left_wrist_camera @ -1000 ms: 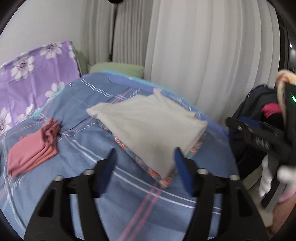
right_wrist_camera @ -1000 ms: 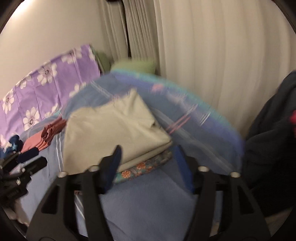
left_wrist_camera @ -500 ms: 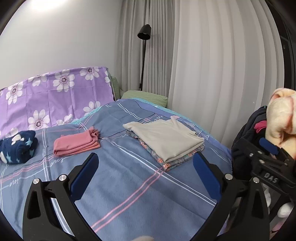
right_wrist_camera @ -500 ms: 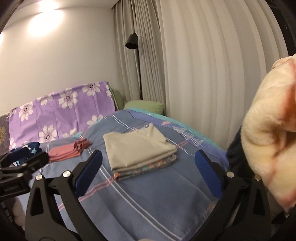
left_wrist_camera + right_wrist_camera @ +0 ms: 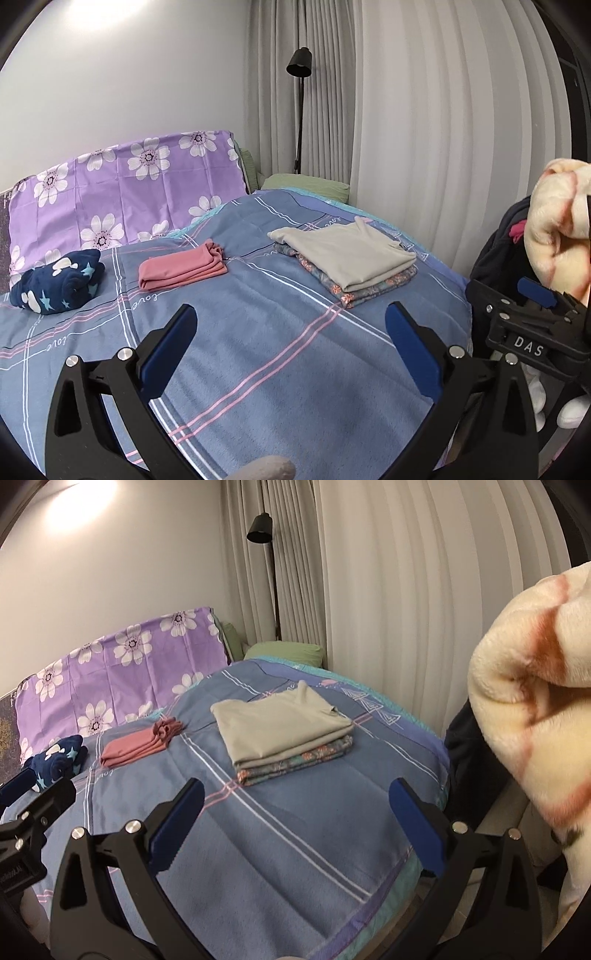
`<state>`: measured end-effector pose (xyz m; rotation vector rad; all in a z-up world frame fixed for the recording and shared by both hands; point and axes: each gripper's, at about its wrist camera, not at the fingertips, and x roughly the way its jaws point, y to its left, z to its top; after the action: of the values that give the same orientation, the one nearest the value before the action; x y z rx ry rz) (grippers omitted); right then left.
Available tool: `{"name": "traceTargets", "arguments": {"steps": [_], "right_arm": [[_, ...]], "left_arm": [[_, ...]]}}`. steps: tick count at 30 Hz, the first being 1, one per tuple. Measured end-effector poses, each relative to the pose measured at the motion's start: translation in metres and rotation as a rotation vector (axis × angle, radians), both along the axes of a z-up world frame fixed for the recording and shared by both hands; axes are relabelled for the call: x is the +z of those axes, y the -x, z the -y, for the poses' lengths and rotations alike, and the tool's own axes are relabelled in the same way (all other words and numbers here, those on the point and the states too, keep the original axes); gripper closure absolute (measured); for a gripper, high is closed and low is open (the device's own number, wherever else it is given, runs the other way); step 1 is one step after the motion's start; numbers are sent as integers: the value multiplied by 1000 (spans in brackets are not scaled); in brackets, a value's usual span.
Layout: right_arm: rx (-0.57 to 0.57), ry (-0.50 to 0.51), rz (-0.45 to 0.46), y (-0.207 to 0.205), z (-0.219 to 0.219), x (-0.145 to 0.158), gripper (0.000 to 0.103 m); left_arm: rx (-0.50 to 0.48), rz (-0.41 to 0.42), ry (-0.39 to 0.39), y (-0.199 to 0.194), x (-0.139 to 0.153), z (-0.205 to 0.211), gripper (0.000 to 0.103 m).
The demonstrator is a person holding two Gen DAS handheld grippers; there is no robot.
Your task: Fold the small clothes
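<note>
Blue bed (image 5: 258,369), folded beige shirt (image 5: 347,254) well beyond gaping left gripper (image 5: 290,326) — untouched

A black floor lamp (image 5: 300,66) stands in the far corner against the pale curtains (image 5: 424,110). At the head of the bed (image 5: 258,332), a purple flowered sheet (image 5: 122,192) drapes upright, and a green pillow (image 5: 306,182) lies beside it near the curtains.
</note>
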<state>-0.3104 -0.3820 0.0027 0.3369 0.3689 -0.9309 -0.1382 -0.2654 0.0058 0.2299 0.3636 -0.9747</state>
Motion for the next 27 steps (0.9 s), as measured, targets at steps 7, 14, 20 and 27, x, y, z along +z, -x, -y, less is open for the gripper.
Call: {"name": "traceTargets", "arguments": {"steps": [7, 14, 20, 27], "right_arm": [[18, -7, 1, -2, -9, 3, 2], [25, -15, 1, -3, -7, 4, 2], [32, -29, 11, -1, -6, 3, 2], [27, -36, 6, 1, -6, 1, 2]], "left_arm": [[-11, -2, -14, 5, -2, -7, 1], [-14, 0, -32, 8, -4, -6, 1], [-19, -6, -51, 10, -7, -1, 1], [-15, -20, -71, 8, -12, 4, 1]]}}
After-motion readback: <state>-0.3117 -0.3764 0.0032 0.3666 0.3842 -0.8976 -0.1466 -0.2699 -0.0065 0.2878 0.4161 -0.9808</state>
